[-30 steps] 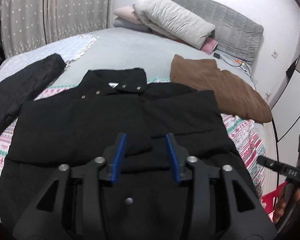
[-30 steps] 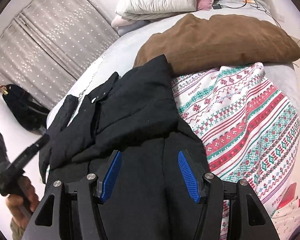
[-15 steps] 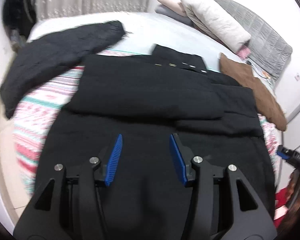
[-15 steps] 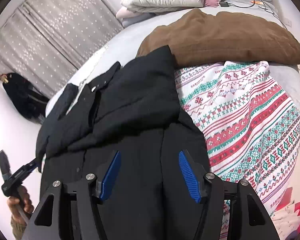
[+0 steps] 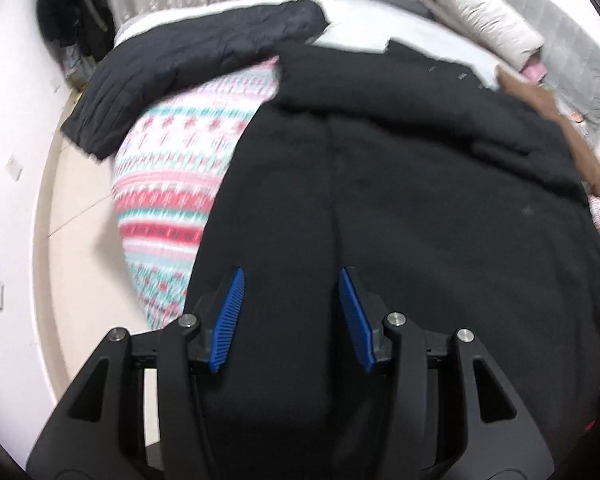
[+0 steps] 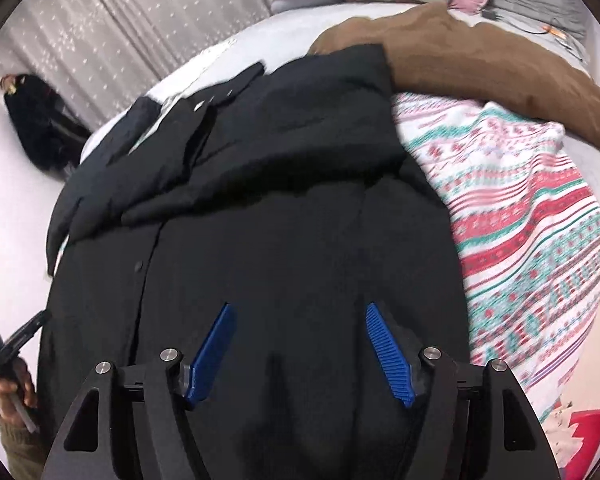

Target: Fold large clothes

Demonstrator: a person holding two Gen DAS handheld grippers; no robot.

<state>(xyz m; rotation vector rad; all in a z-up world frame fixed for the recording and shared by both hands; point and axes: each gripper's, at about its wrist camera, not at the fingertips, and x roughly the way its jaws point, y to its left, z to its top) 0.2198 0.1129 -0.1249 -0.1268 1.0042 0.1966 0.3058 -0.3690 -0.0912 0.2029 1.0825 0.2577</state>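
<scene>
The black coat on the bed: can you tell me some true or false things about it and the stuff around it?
1. The black coat lies on a patterned blanket. True.
2. The left gripper is squeezing the coat. False: its jaws are open, holding nothing.
3. A brown cushion lies next to the coat. True.
4. The right gripper is shut. False: its jaws are wide apart above the coat's lower part.
5. A second dark garment lies on the bed, apart from the coat. True.
6. The blanket is plain blue. False: it has red, green and white bands.
</scene>
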